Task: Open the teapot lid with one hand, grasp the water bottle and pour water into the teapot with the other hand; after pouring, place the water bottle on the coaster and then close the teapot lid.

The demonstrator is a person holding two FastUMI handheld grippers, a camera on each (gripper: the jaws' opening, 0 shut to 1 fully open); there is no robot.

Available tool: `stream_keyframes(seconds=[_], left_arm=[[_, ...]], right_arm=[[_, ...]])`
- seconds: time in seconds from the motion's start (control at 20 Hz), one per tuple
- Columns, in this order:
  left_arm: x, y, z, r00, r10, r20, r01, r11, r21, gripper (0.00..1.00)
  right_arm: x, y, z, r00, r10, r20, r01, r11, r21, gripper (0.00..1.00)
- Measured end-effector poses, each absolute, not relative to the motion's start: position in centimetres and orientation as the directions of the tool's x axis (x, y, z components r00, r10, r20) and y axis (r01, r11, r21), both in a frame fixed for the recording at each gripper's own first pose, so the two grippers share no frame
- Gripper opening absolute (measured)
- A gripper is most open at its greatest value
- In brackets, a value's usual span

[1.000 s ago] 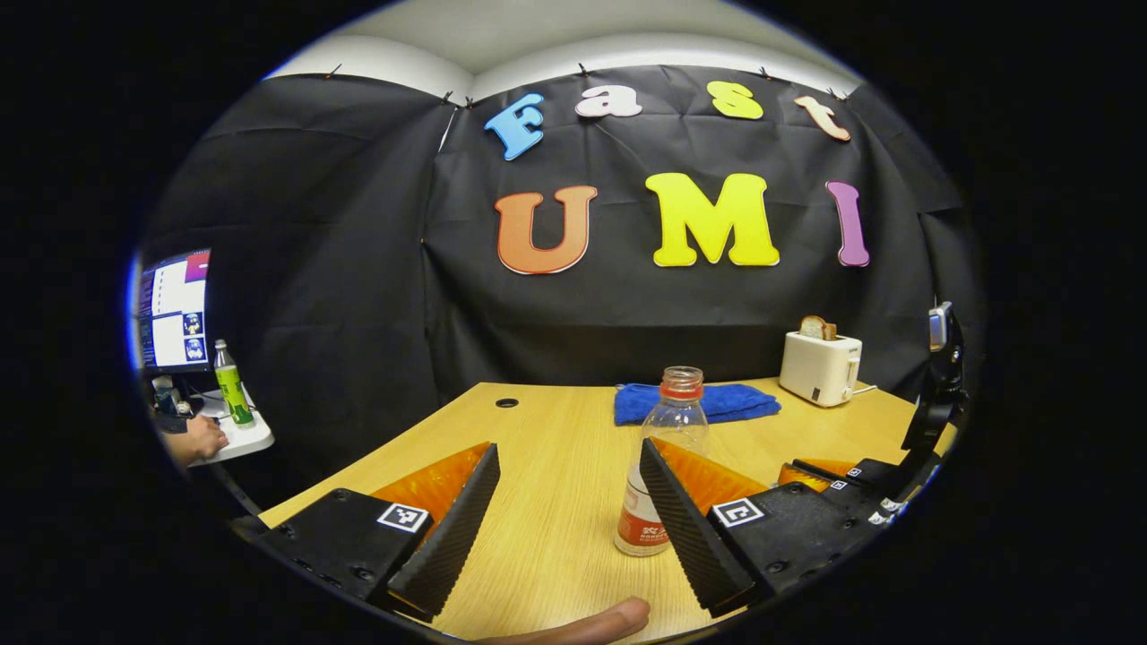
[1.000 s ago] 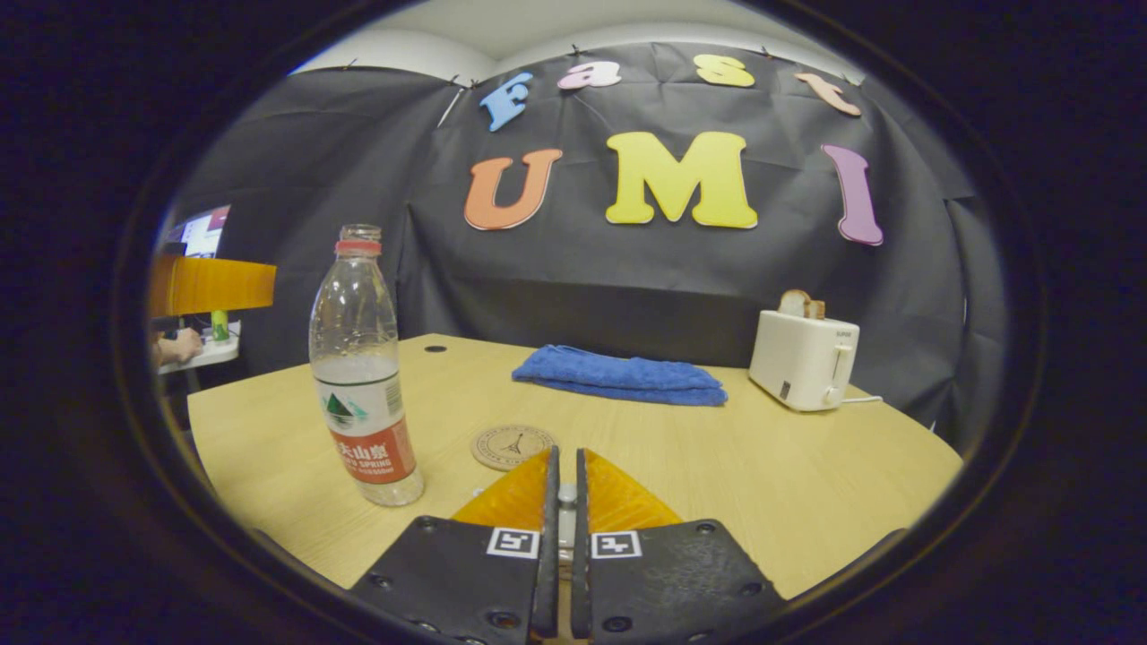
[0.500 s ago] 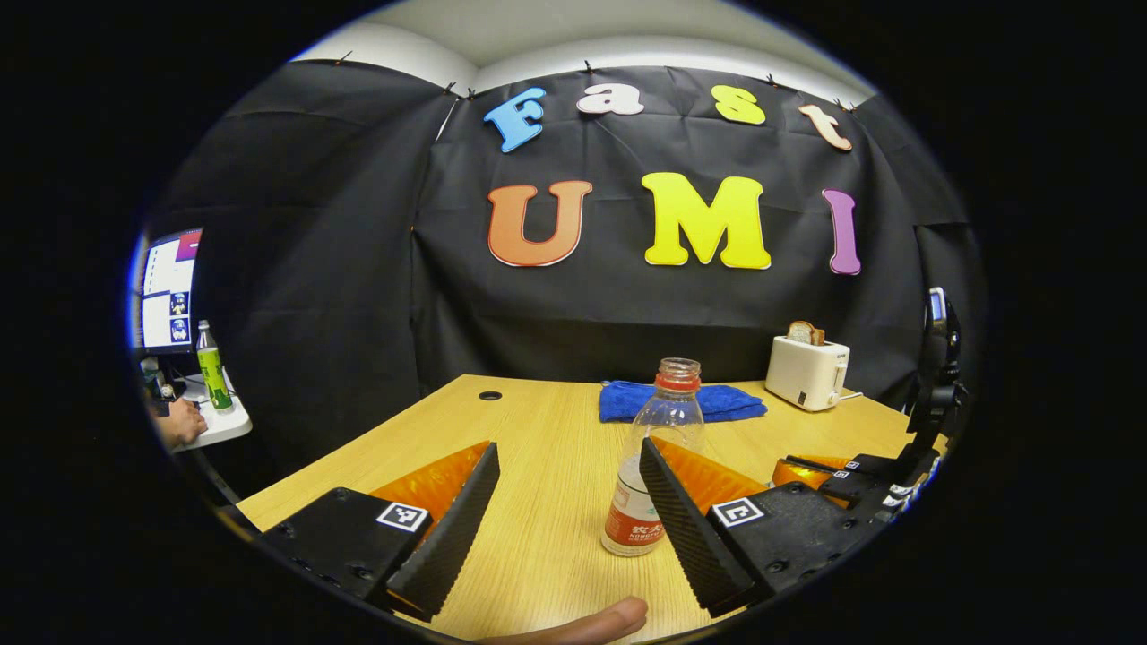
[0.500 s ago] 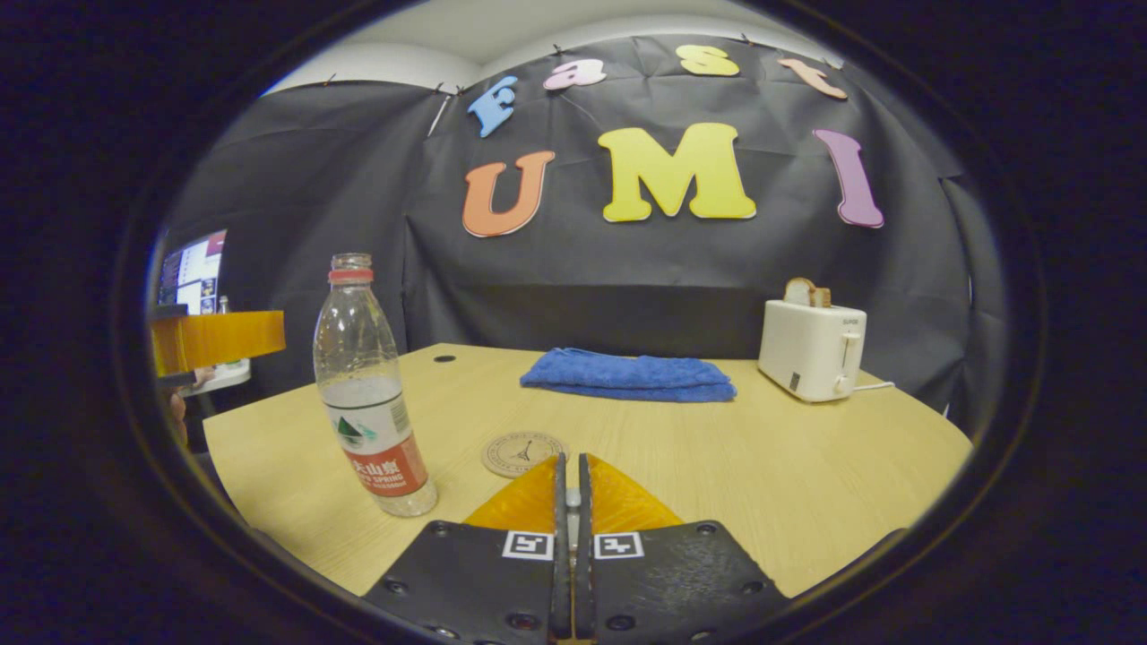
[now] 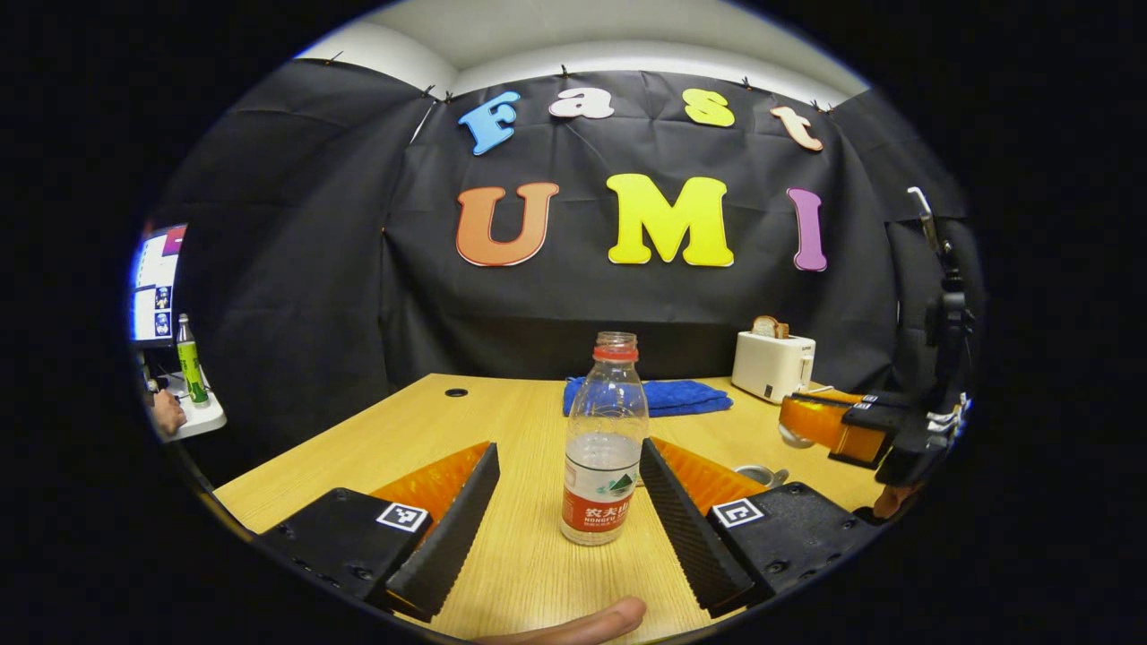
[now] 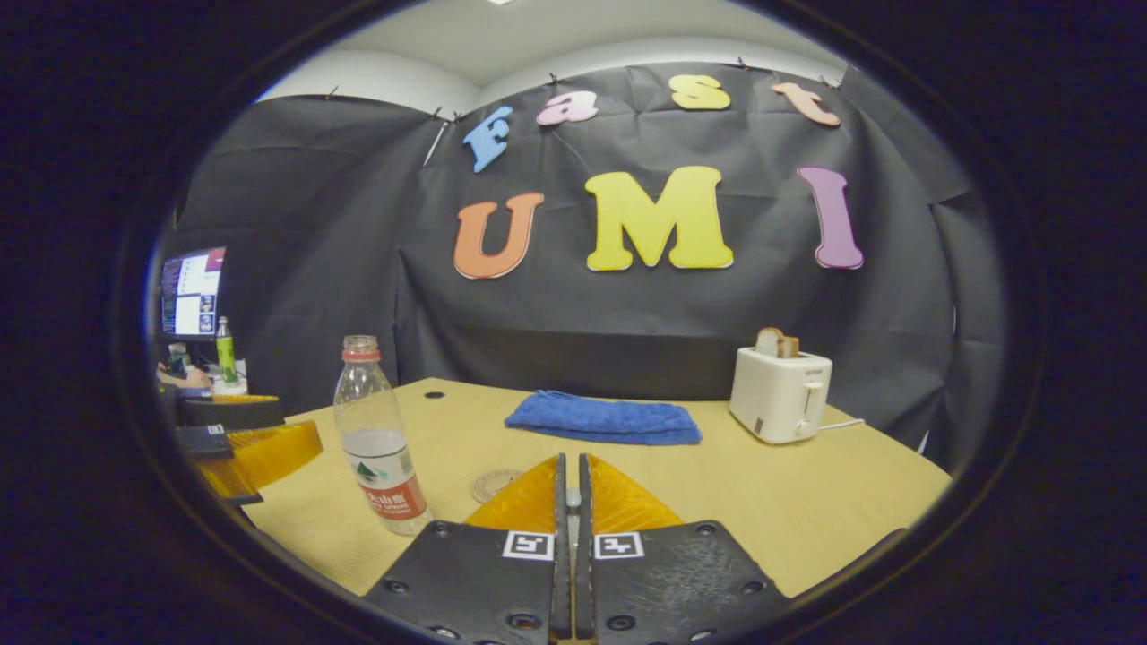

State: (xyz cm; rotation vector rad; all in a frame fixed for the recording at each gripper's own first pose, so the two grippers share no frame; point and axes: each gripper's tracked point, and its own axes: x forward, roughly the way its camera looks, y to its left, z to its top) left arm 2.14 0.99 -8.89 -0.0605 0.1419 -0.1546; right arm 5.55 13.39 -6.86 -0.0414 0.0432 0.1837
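Note:
An uncapped clear water bottle [image 5: 596, 448] with a red label, partly filled, stands upright on the wooden table [image 5: 502, 421]. My left gripper [image 5: 567, 446] is open with the bottle standing between its fingers, closer to the right one, and I cannot tell whether that one touches it. In the left gripper view my right gripper [image 5: 811, 421] hovers at the right above the teapot's metal rim [image 5: 760, 472], holding the pale lid [image 5: 789, 437]. In the right gripper view the right gripper [image 6: 571, 461] is shut on the lid's small knob [image 6: 571, 494]. The round coaster [image 6: 495, 484] lies beside the bottle [image 6: 381, 439].
A folded blue towel [image 6: 602, 417] and a white toaster [image 6: 780, 394] with bread stand at the table's back. The left gripper [image 6: 251, 448] shows at the left edge of the right gripper view. A side desk with a monitor [image 5: 154, 287] and green bottle is far left.
The left gripper swung so the bottle now stands centred between its open fingers. The right gripper rose off the table with the lid and pulled back; the teapot's rim has come into sight.

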Motion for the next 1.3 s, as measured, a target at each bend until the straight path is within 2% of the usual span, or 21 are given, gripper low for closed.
stream_keyframes(seconds=[0.45,0.7,1.05,1.15,1.2,1.25,1.3], left_arm=[[3.9,-1.9,-12.3,0.969,-0.19,-0.161,0.186,0.982,-0.039,0.99],[6.9,-2.0,-13.7,0.968,-0.175,-0.178,0.167,0.984,-0.06,0.99],[8.6,-2.3,-13.6,0.973,-0.184,-0.139,0.177,0.982,-0.06,0.98],[8.6,-2.9,-13.8,0.967,-0.209,-0.148,0.202,0.978,-0.057,0.93],[8.6,-3.0,-14.0,0.965,-0.21,-0.159,0.206,0.978,-0.044,0.84],[8.6,-2.7,-13.8,0.967,-0.201,-0.159,0.199,0.98,-0.026,0.8],[8.5,-2.2,-13.5,0.969,-0.186,-0.162,0.189,0.982,0.003,0.78]], right_arm=[[3.9,9.4,-4.3,0.987,0.156,0.043,-0.153,0.986,-0.073,0.0],[4.0,6.9,-2.8,0.991,0.117,0.065,-0.116,0.993,-0.03,0.0],[4.5,6.2,-3.2,0.993,0.104,0.049,-0.103,0.994,-0.024,0.0],[4.6,6.0,-3.2,0.994,0.101,0.049,-0.1,0.995,-0.023,0.0],[4.6,5.8,-3.3,0.994,0.097,0.046,-0.097,0.995,-0.022,0.0],[4.7,5.7,-3.3,0.995,0.094,0.041,-0.093,0.995,-0.022,0.0],[4.7,5.4,-3.5,0.995,0.092,0.035,-0.091,0.996,-0.017,0.0]])
